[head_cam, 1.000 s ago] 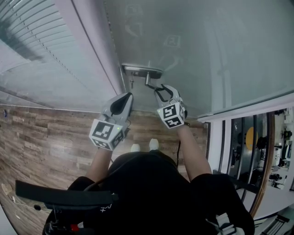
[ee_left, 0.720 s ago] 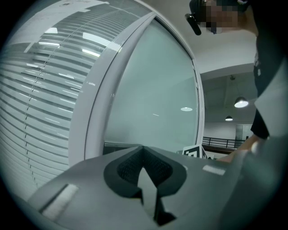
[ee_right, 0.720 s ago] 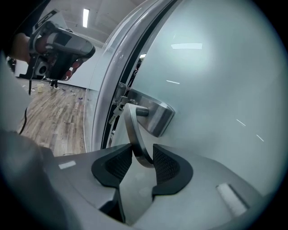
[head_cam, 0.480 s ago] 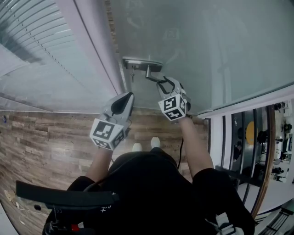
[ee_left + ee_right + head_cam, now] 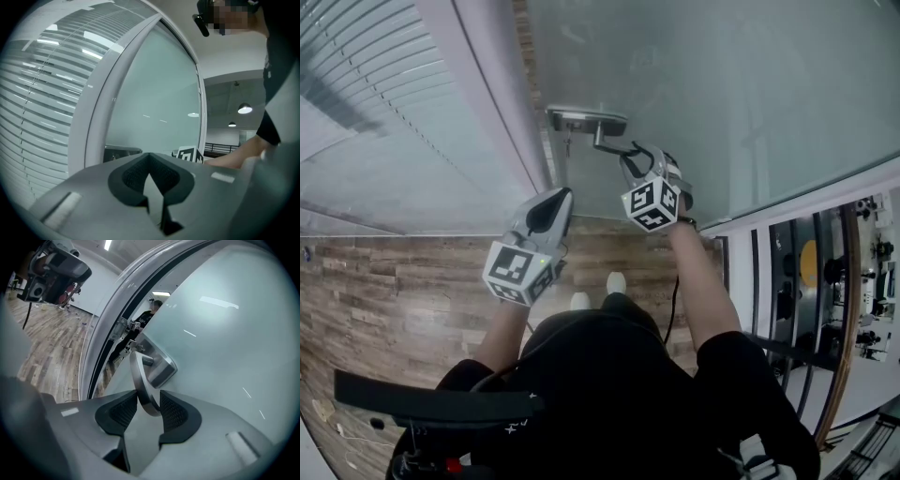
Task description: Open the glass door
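The frosted glass door (image 5: 722, 84) fills the upper middle of the head view, with a metal handle plate (image 5: 586, 120) near its left edge. My right gripper (image 5: 630, 159) reaches up to the lever handle (image 5: 612, 145) and is shut on it. In the right gripper view the curved metal lever handle (image 5: 140, 380) is pinched between the two dark pads of my right gripper (image 5: 149, 404), below the handle plate (image 5: 158, 365). A dark gap (image 5: 101, 352) shows between door edge and frame. My left gripper (image 5: 551, 208) hangs lower left, shut and empty, its pads (image 5: 140, 176) meeting.
A white door frame (image 5: 487, 103) runs beside a window with horizontal blinds (image 5: 375, 112) on the left. Wood plank floor (image 5: 394, 272) lies below, with the person's shoes (image 5: 595, 292) on it. Dark glass panels (image 5: 802, 281) stand at the right.
The handle and my right gripper have moved up and away in the head view, and a strip of floor now shows at the door's edge. The left gripper has stayed put.
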### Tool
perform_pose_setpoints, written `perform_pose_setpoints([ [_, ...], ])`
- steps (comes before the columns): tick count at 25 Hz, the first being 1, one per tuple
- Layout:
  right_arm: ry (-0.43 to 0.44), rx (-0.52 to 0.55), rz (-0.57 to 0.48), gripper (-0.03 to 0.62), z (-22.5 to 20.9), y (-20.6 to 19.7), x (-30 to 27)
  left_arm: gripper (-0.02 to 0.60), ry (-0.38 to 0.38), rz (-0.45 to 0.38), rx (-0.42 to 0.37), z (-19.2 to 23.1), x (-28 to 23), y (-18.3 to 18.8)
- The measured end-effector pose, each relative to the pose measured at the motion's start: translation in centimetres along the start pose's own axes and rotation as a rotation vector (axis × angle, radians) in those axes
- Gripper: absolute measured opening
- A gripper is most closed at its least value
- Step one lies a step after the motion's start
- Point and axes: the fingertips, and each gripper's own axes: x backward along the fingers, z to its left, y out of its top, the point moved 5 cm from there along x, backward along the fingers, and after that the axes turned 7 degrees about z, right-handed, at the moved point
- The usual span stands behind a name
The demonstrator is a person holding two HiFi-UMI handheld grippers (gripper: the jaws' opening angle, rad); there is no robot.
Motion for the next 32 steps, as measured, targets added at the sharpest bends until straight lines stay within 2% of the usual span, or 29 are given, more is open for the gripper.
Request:
perform_pose_setpoints([
  [11,-0.012,0.109,-0.01,0.155,-1.2,0.8,-0.4,0.0,-0.006,-0.008,-0.014,-0.5,-2.6,0.7],
  [19,0.014,0.125,-0.061,0.16,-1.8,1.3,-1.1,0.0,0.013,-0.013,-0.021,-0.2,-4.8,1.5],
  [23,0.053,0.126,-0.083,0.158,-2.2,1.7,-1.7,0.0,0.02,-0.02,-0.022,0.1,-6.1,2.2],
  [29,0.101,0.114,-0.119,0.155,-1.4,0.7,-2.9,0.0,0.043,-0.03,-0.018,-0.2,-7.8,1.1],
  [32,0.129,0.116,-0.13,0.15,-2.4,1.1,-3.7,0.0,0.055,-0.032,-0.018,-0.1,-9.3,2.0],
])
